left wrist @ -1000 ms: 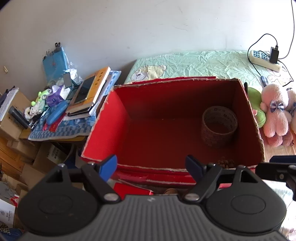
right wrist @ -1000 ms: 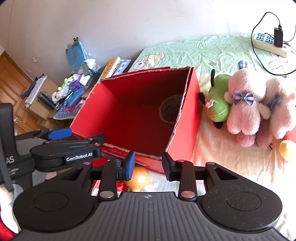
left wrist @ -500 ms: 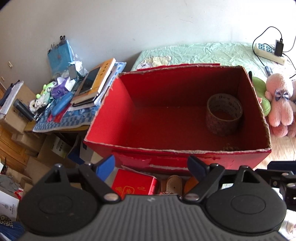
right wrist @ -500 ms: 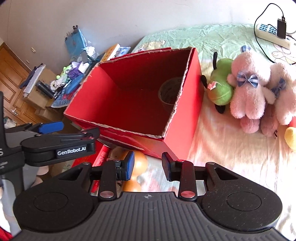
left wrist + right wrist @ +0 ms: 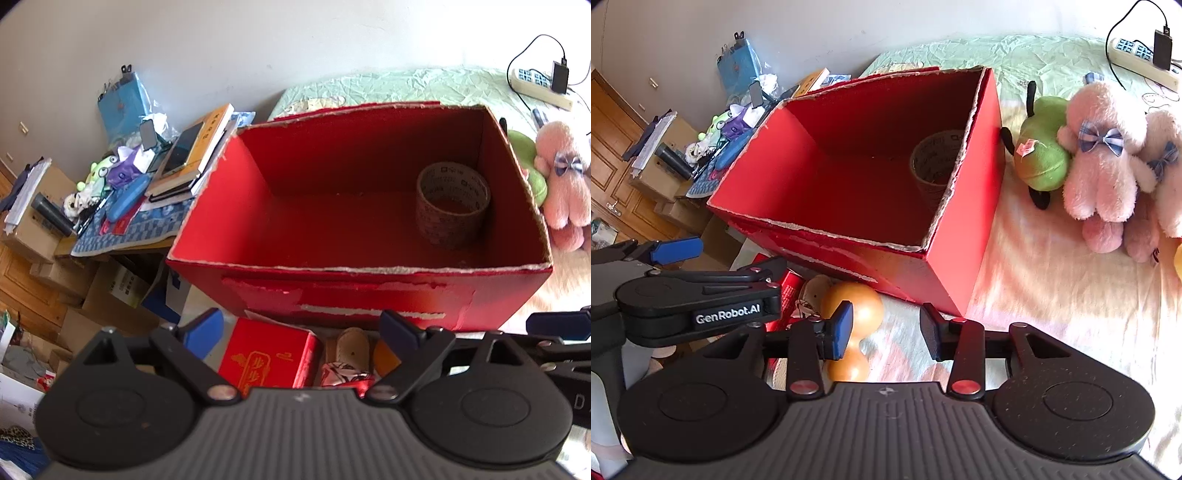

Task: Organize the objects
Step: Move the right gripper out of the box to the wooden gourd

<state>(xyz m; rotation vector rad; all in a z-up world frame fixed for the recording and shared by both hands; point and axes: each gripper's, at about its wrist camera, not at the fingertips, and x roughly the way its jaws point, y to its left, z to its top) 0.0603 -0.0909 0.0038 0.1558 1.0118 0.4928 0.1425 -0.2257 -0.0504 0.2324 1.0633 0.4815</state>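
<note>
Orange gourd toy (image 5: 855, 317) near bed's edge looked light, smooth; pinch its waist. Your right gripper (image 5: 884, 332) and left gripper (image 5: 301, 334) gaped empty.

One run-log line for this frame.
left gripper: open, empty | right gripper: open, empty | red box: holds tape roll | orange toy: outside box

One box (image 5: 369, 291), one tape roll (image 5: 452, 203) (inside), three plushies (image 5: 1100, 162).

A bed (image 5: 1052, 295) with a green sheet carried a red cardboard box (image 5: 964, 258), a green plush (image 5: 1043, 158), pink plush toys (image 5: 1100, 166), an orange gourd-shaped toy (image 5: 855, 314) and a power strip (image 5: 1137, 59).
</note>
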